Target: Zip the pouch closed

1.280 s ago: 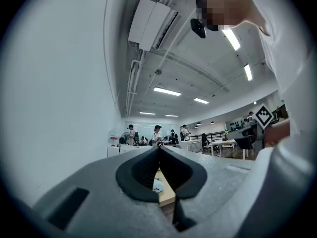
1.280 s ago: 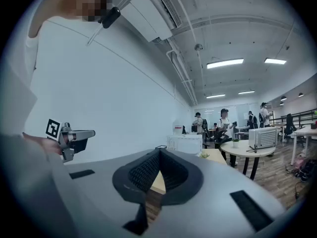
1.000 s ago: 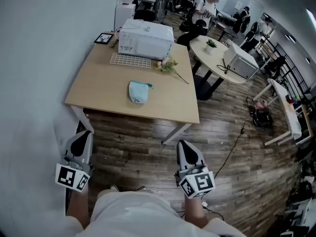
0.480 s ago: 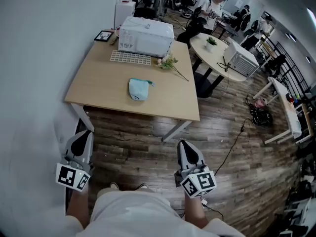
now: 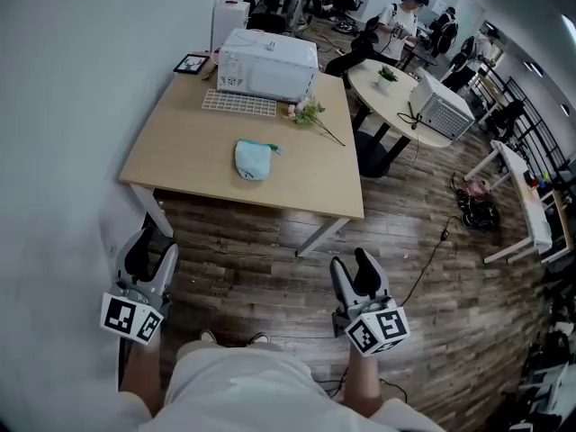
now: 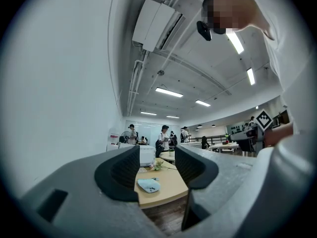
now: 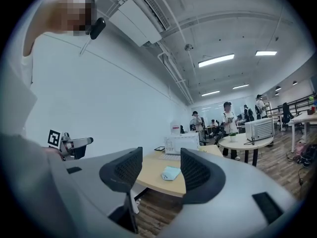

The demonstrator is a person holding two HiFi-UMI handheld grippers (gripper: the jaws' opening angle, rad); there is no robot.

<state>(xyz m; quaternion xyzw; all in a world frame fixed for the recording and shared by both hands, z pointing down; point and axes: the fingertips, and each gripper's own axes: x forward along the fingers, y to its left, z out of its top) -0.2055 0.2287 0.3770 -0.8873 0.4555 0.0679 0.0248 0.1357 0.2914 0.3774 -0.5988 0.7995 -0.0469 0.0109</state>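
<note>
A light blue pouch (image 5: 253, 159) lies on the wooden table (image 5: 180, 142), near its front middle. It also shows far off between the jaws in both gripper views: pouch (image 6: 148, 185), pouch (image 7: 171, 173). My left gripper (image 5: 151, 257) (image 6: 156, 165) is held low over the floor, well short of the table's near left corner. The right gripper (image 5: 355, 273) (image 7: 156, 172) hovers over the floorboards at the lower right. Both sets of jaws are opening with nothing between them. Neither gripper touches the pouch.
A white microwave (image 5: 267, 66), a white grid mat (image 5: 238, 106), a small framed picture (image 5: 190, 67) and a flower sprig (image 5: 308, 115) occupy the table's far side. A round table (image 5: 396, 97) with people beyond stands at the right. A white wall runs along the left.
Both grippers' jaws, shut in the earlier frames, now stand parted. The right gripper has shifted a little to the right and lower in the head view.
</note>
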